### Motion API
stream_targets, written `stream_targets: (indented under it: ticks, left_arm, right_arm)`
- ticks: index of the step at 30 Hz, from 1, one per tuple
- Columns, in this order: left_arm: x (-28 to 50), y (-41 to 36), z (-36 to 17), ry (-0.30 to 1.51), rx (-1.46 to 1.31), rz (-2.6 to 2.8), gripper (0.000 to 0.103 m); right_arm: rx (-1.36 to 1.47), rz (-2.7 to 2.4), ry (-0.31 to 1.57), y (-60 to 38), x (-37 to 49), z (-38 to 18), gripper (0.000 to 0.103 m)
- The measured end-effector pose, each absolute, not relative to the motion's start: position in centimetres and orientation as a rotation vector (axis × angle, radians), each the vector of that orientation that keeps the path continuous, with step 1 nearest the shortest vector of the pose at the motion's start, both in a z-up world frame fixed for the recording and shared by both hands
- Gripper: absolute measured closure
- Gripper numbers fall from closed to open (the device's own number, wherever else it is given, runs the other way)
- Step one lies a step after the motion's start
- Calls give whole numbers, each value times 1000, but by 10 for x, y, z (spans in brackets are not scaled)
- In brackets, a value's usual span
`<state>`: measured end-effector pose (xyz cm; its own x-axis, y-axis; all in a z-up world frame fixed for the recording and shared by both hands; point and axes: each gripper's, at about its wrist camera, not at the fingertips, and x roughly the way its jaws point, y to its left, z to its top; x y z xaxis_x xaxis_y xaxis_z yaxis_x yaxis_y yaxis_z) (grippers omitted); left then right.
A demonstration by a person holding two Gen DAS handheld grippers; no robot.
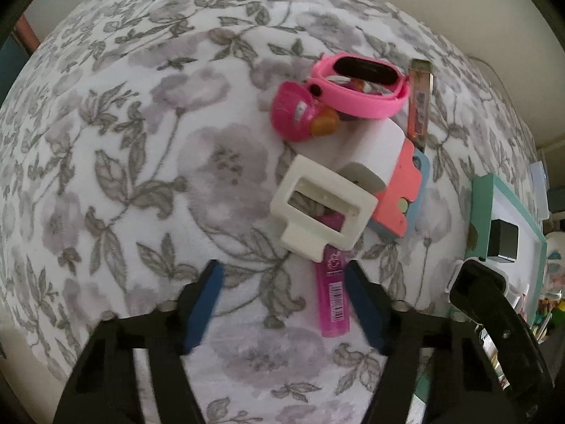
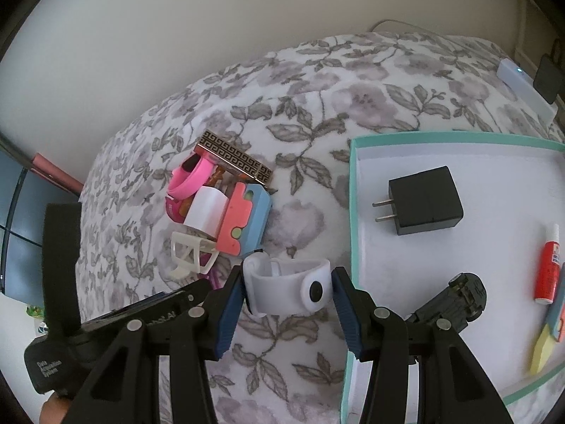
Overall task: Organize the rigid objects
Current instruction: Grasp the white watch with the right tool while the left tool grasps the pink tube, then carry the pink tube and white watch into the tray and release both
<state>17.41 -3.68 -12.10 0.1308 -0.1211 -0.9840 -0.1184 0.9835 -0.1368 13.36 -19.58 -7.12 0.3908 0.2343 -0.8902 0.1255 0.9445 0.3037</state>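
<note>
A pile of small objects lies on the floral blanket [image 1: 141,141]: a pink watch band [image 1: 356,84], a pink duck toy [image 1: 300,113], a white charger block [image 1: 374,148], a white plastic frame [image 1: 317,205], a pink and blue eraser [image 1: 402,190] and a magenta tube [image 1: 333,296]. My left gripper [image 1: 282,304] is open just short of the pile, with the tube by its right finger. My right gripper [image 2: 287,304] is shut on a white watch band [image 2: 286,289], beside the teal tray [image 2: 353,212].
The tray holds a black plug adapter [image 2: 423,205], a dark toy car [image 2: 455,300], a red glue bottle [image 2: 547,265] and a yellow piece [image 2: 542,349]. A patterned gold box [image 2: 235,157] lies behind the pile. A wall stands behind the bed.
</note>
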Motion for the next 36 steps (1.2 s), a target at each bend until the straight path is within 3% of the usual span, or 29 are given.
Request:
stream_targets:
  ticks: [2, 4, 8, 15, 24, 36]
  left_arm:
    - [173, -50, -124, 1440, -187, -29, 46]
    - [172, -60, -125, 1438, -188, -55, 58]
    - [172, -81, -124, 1430, -152, -72, 65]
    - [174, -87, -129, 1434, -160, -74, 89]
    - [173, -63, -117, 1418, -219, -112, 92]
    - [166, -49, -63, 1298, -232, -141, 92]
  right_arm:
    - [348, 71, 1175, -195, 134, -71, 51]
    - [348, 69, 1176, -196, 133, -72, 51]
    - [347, 64, 1182, -197, 133, -73, 51]
    - [352, 57, 1190, -198, 134, -75, 51]
    - [362, 39, 1201, -203, 133, -73, 51]
    - [375, 34, 1170, -211, 128, -57, 51]
